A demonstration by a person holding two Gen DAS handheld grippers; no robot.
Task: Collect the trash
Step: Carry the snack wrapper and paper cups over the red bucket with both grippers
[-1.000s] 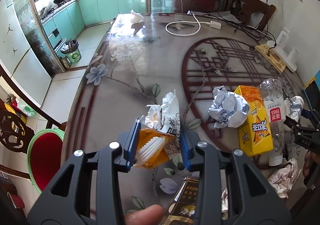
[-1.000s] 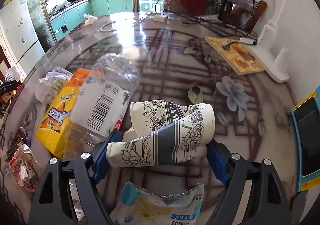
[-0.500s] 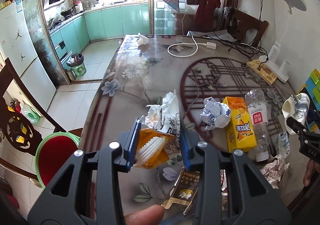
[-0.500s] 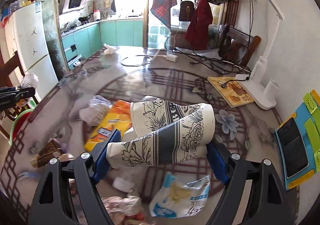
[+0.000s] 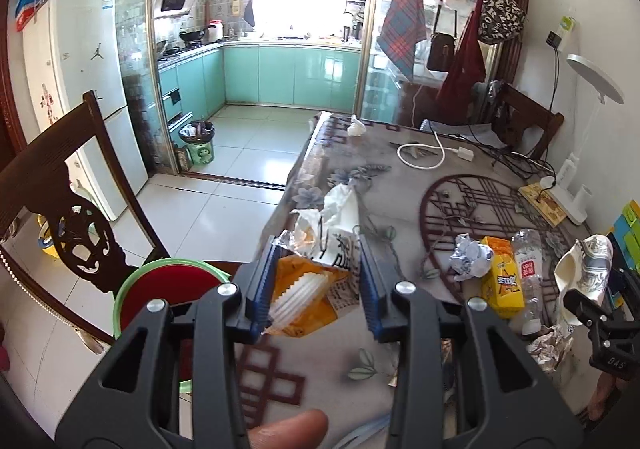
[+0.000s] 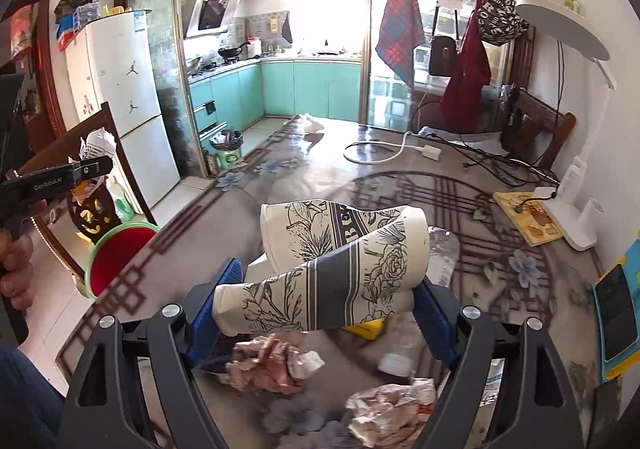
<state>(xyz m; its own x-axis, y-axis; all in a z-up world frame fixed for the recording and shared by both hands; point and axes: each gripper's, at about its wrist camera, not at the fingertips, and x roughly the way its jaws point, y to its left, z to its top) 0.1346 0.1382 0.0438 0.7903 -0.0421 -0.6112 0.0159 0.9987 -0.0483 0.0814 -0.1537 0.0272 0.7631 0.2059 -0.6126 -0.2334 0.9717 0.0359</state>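
Now 2 grippers, trash clamped.

table (image 6: pixel 328 177): glossy, smooth
paper cups (image 6: pixel 340 269): matt printed paper
snack wrapper (image 5: pixel 316 269): crinkled foil-lined plastic
chair (image 5: pixel 60 185): dark polished wood

Two grippers, left (image 5: pixel 316 295) and right (image 6: pixel 320 319), each with two blue fingers (image 5: pixel 262 289). One snack wrapper (image 5: pixel 320 269), two paper cups (image 6: pixel 340 269). On the bench (image 5: pixel 400 209): one paper ball (image 5: pixel 470 263), one yellow carton (image 5: pixel 502 283), one bottle (image 5: pixel 530 273). One red bin (image 5: pixel 160 297), two chairs (image 5: pixel 76 217), one fridge (image 5: pixel 84 97).
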